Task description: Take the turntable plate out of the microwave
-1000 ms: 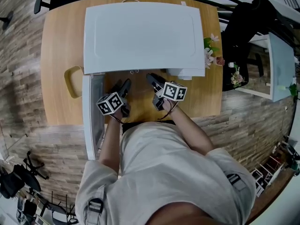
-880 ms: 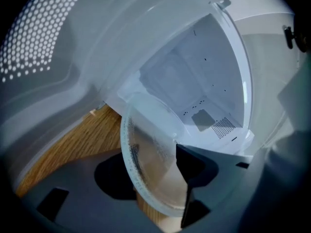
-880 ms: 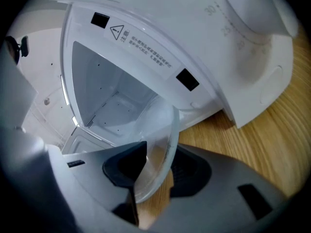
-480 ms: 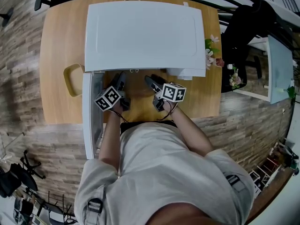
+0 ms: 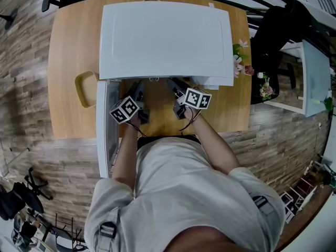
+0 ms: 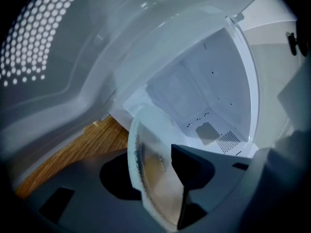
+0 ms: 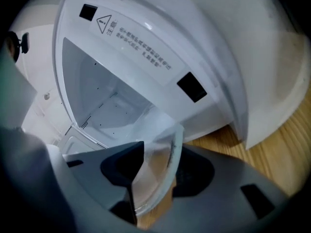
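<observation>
— Listing is requested for item one: where is the turntable plate [image 6: 153, 176] found?

— Item one, clear glass with a raised rim. It is held at the open mouth of the microwave [image 5: 165, 38], in front of the white cavity [image 6: 206, 96]. The wood of the table [image 5: 68, 51] is seen through the glass. Whether its far edge is past the sill cannot be told.

— Item two, the left gripper [image 5: 137, 90]?

— Its jaws are set narrow and clamped on one side of the plate's rim, with a dark pad laid flat on the glass.

— Item three, the right gripper [image 5: 175, 85]?

— Its jaws are closing with the opposite rim between them, and the pads are pressed on the glass.

— Sundries?

— Door [image 5: 103, 133]: swung open on the person's left. Both grippers are pointed into the opening, side by side and apart. A tan looped object [image 5: 84, 88] is recorded on the table beside the door's hinge, and flowers [image 5: 239, 56] at the microwave's right side.
</observation>
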A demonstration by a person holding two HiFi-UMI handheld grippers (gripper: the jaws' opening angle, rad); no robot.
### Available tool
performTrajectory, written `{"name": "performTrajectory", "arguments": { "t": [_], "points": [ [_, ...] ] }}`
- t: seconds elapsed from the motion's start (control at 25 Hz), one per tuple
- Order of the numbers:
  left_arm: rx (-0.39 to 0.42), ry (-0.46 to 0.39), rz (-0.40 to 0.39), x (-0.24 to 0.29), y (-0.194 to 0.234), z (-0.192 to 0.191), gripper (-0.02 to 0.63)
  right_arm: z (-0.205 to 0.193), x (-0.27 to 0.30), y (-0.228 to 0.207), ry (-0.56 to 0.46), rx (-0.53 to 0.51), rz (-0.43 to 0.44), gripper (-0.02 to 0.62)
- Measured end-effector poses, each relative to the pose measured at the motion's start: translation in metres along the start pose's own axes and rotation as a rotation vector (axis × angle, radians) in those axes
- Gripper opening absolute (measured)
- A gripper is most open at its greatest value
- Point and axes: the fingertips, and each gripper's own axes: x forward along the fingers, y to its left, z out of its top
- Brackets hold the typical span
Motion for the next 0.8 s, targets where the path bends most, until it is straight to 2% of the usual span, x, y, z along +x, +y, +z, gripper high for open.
{"name": "performTrajectory", "arguments": {
  "t": [0.4, 0.64, 0.8],
  "points": [
    [-0.002, 0.004, -0.025, -0.010, -0.006, -0.003, 0.182, 0.000, -0.010, 0.009, -0.013, -0.002, 0.006, 0.170],
    [0.048, -0.003, -0.062, -0.021, -0.012, -0.003, 0.167, -0.007, -0.020, 0.022, -0.029, 0.026, 0.024, 0.163],
    [0.065, 0.009, -0.074, -0.024, -0.015, -0.003, 0.170, -0.010, -0.027, 0.023, -0.057, 0.029, -0.001, 0.163]
  ]
}}
